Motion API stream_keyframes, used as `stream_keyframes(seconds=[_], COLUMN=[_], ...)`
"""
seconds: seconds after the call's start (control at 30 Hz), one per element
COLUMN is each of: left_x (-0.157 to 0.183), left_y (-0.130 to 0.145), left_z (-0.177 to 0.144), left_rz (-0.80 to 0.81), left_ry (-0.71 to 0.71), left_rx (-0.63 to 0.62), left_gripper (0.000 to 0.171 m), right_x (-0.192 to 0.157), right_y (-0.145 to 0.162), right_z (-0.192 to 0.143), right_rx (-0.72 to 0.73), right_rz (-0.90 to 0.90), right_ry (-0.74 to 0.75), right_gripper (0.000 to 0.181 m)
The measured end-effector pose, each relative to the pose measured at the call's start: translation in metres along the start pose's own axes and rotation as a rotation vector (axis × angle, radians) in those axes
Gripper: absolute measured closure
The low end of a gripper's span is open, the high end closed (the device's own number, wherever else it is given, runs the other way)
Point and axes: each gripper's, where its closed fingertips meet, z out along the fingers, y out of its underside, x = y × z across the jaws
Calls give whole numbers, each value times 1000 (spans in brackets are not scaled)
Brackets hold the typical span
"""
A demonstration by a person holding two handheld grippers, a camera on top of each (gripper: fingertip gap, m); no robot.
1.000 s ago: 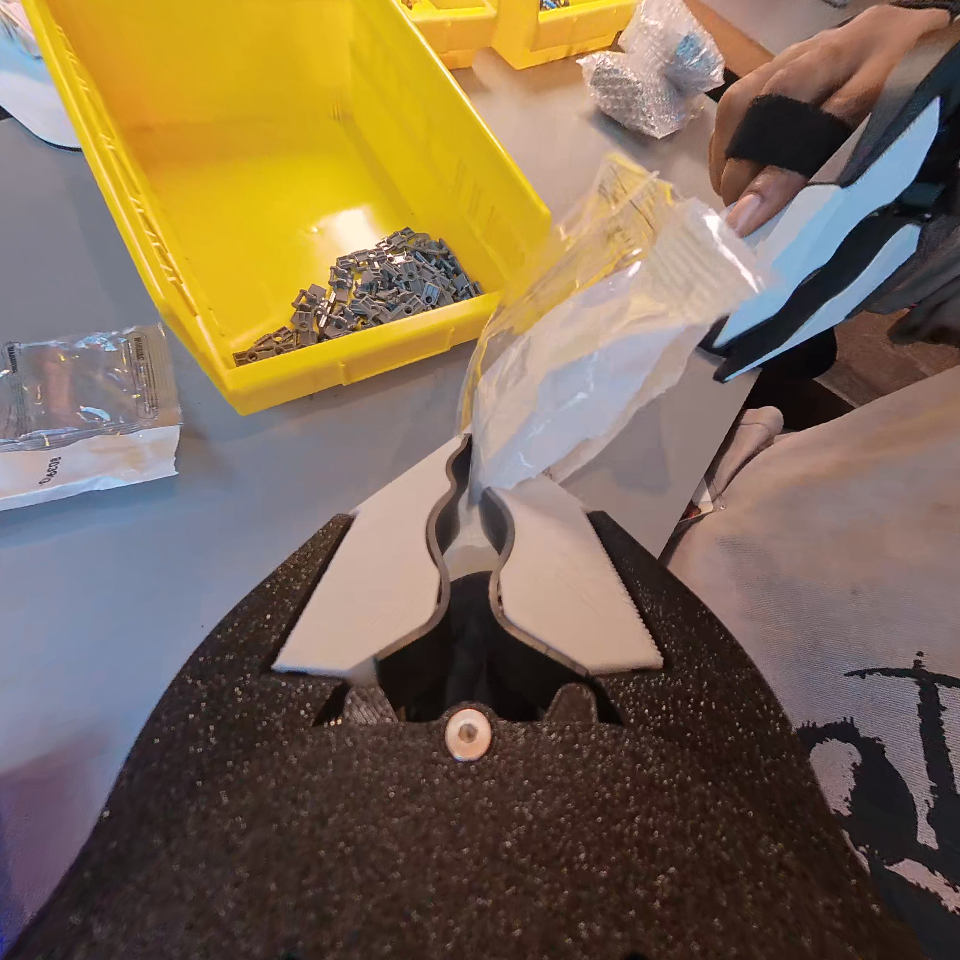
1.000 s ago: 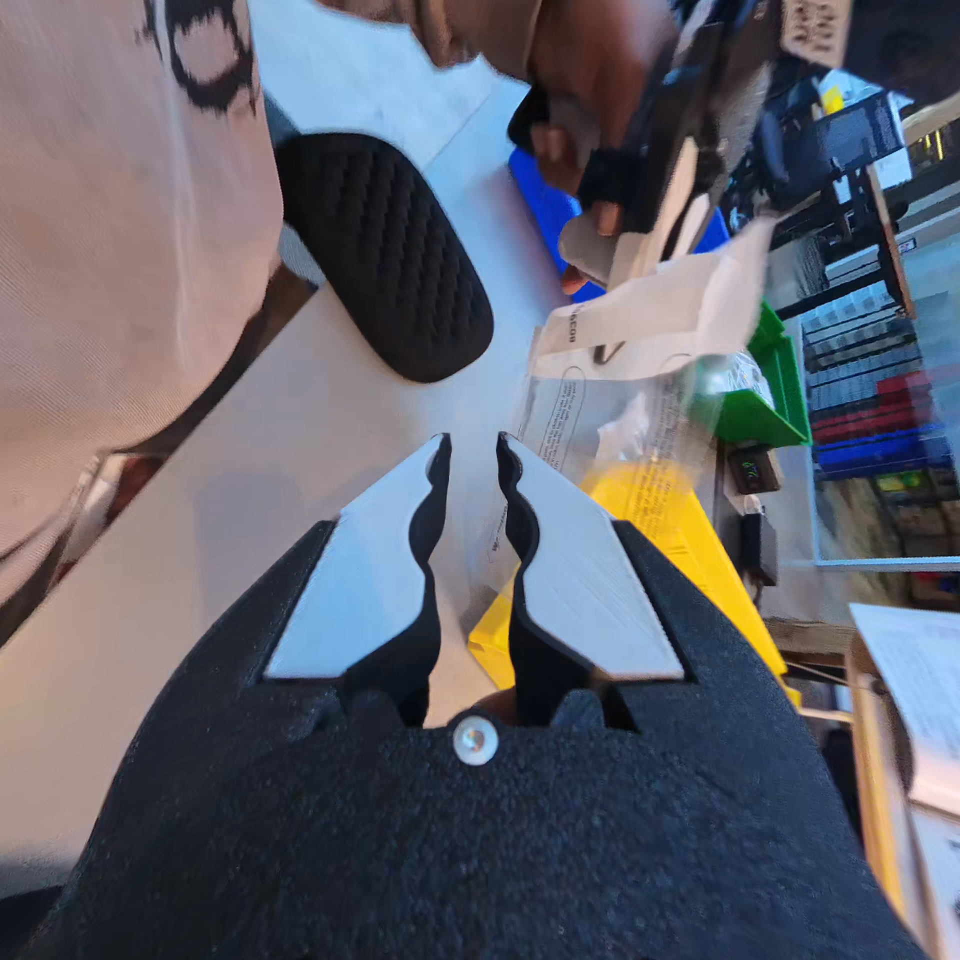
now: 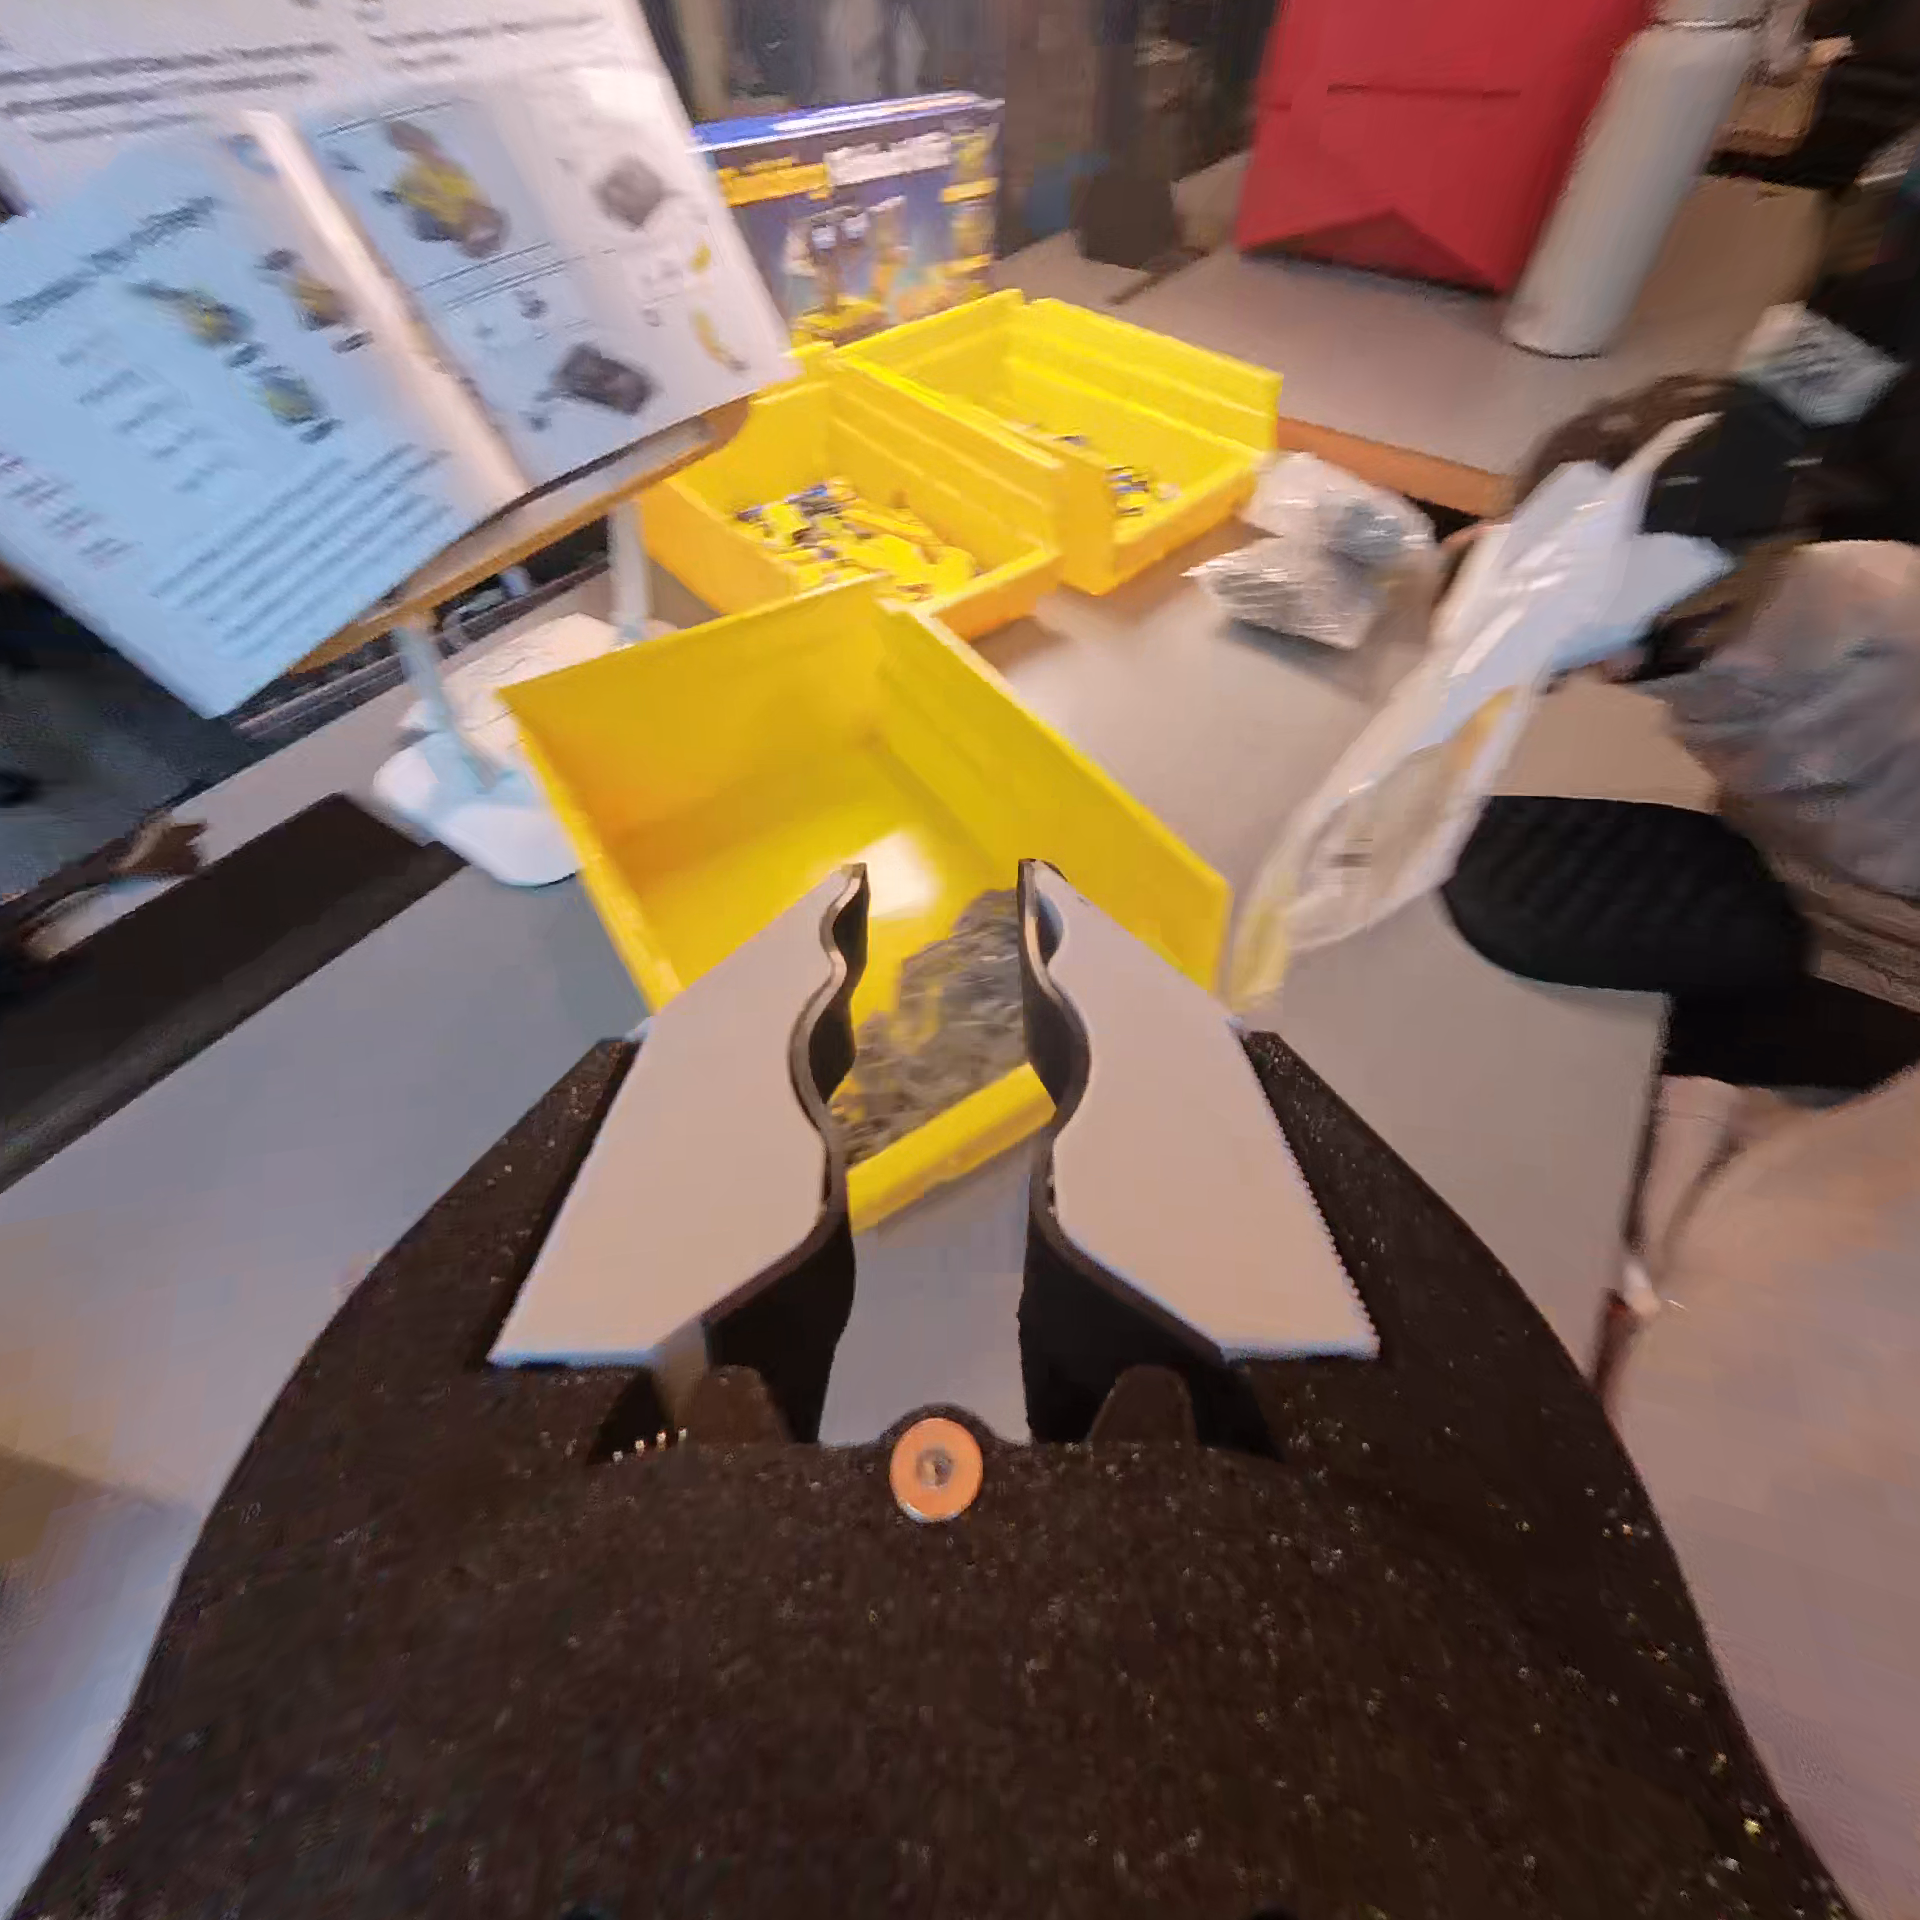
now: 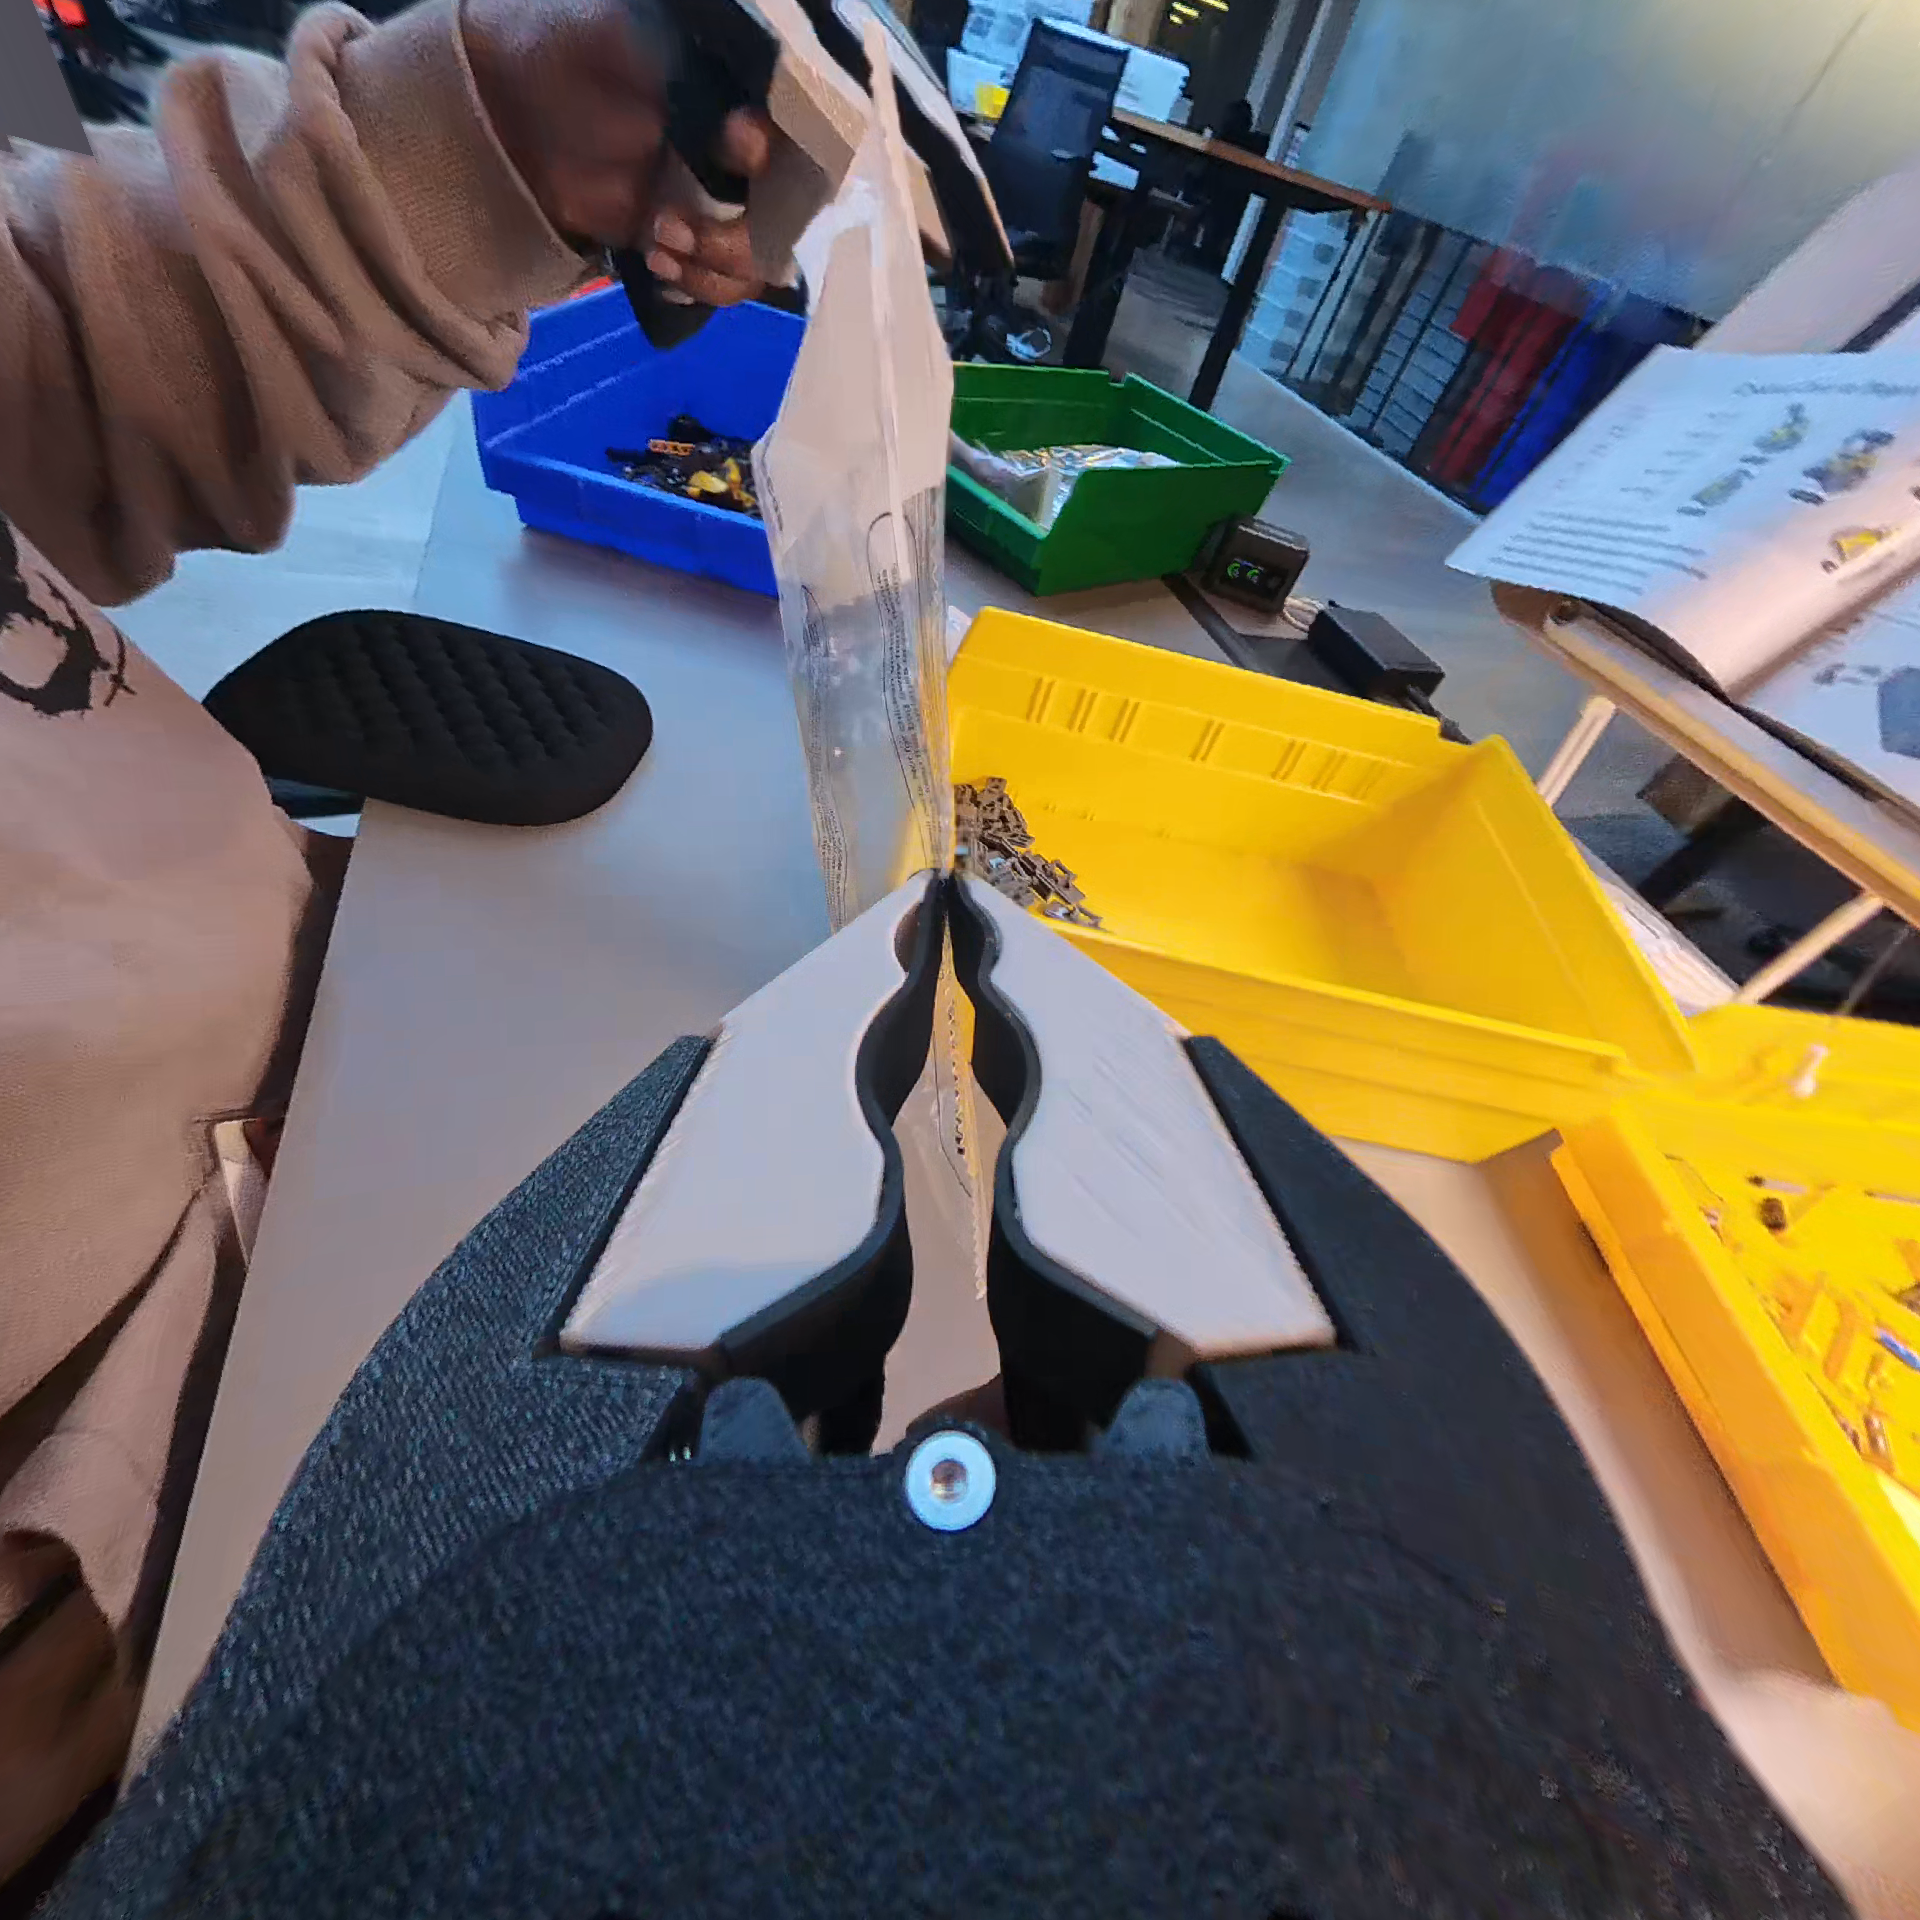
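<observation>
- Right wrist view: the right gripper (image 4: 945, 883) is clenched on the lower edge of a clear bag (image 4: 862, 499), and the film runs back between its fingers.
- The bag stands nearly upright above the table (image 4: 520, 987), just left of a yellow bin (image 4: 1351, 987). Its top reaches the left gripper (image 3: 942, 873), which a hand (image 4: 623, 135) in a tan sleeve holds high at the far left.
- In its own view the left gripper is released. Its fingers are well apart with nothing between them, and the bag hangs off to its right.
- Grey parts (image 4: 1013, 852) lie heaped in the near-left corner of the bin, just beyond the right gripper's tips. In the left view they show through the gap of the left gripper.
- Farther off are a blue bin (image 4: 582, 457) with dark and yellow pieces and a green bin (image 4: 1122, 520) with crinkled bags.
- A black pad (image 4: 436, 717) juts in at the table's left edge.
- An open booklet (image 3: 312, 364) rests on a stand at the far side, with two more yellow bins (image 3: 1039, 416) beside it.
</observation>
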Motion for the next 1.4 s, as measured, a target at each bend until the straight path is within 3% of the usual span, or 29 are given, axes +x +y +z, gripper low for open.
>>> stream_keyframes(seconds=[0.07,0.13,0.23,0.37,0.43,0.5,0.57,0.63,0.8,1.0,1.23,1.4], left_x=[-52,-87,-103,-115,-111,-123,-127,-118,-115,-144,-156,-142], left_y=[23,49,78,110,120,134,138,138,112,65,-36,-86], left_z=[11,32,78,135,154,159,155,146,116,57,-8,-5], left_rz=[-71,-184,-357,-377,-380,-237,-144,-151,-142,-120,-175,-232], left_ry=[-117,-128,-18,-13,30,-47,-75,-40,-68,-184,-248,-222], left_rx=[-89,-175,-286,-478,-570,-697,-756,-759,-668,-608,-325,-183], left_gripper=[134,122,115,109,134,159,168,168,169,169,169,170], right_x=[9,16,22,28,31,34,35,36,34,23,8,9], right_y=[5,12,21,32,38,43,47,53,59,48,49,39], right_z=[-11,-19,-27,-34,-39,-45,-52,-58,-58,-45,-13,15], right_rx=[-5,-22,-45,-77,-92,-96,-96,-98,-53,30,36,76], right_rz=[35,63,96,119,134,139,152,166,226,279,367,461], right_ry=[31,57,90,130,149,161,170,179,143,66,-19,-48], right_gripper=[181,181,181,181,181,181,181,181,181,181,181,181])
